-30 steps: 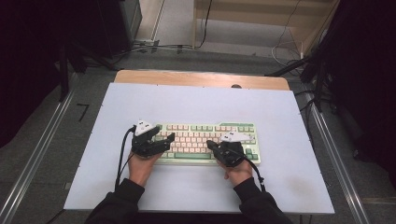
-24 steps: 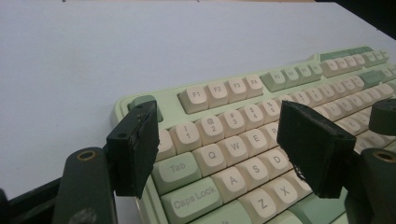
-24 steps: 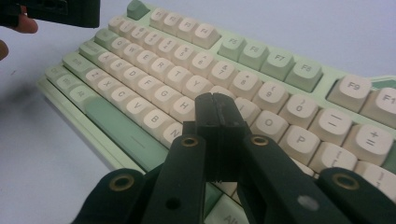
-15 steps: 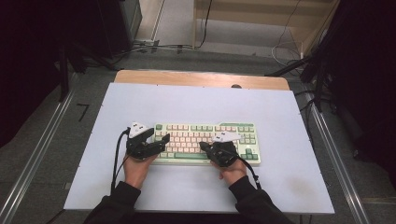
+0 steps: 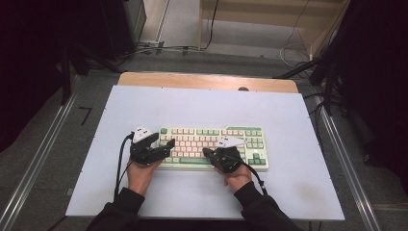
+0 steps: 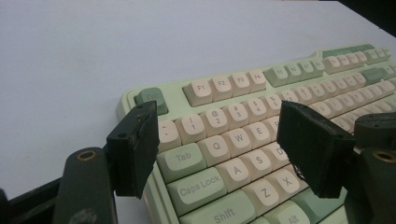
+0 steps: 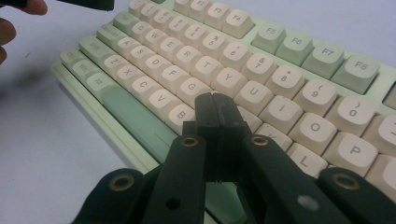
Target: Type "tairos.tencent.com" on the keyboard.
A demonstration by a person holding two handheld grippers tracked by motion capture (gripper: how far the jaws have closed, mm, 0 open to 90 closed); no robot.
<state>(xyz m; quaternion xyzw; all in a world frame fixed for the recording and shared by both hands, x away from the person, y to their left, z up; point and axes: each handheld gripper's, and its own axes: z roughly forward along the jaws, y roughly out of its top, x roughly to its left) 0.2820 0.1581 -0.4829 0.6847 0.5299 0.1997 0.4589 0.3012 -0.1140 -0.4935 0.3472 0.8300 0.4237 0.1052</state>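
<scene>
Green-and-cream mechanical keyboard sits flat at the desk's near-centre, long edge parallel to the near desk edge. Left gripper: jaws released, spread over the keyboard's left end, nothing between. Right gripper: jaws clenched empty, tips over the middle letter keys. Bare white desk far, left and right.

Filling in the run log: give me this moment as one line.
scene: keyboard on table | left claw: open over left keys | right claw: shut, tips over middle keys, contact unclear
</scene>
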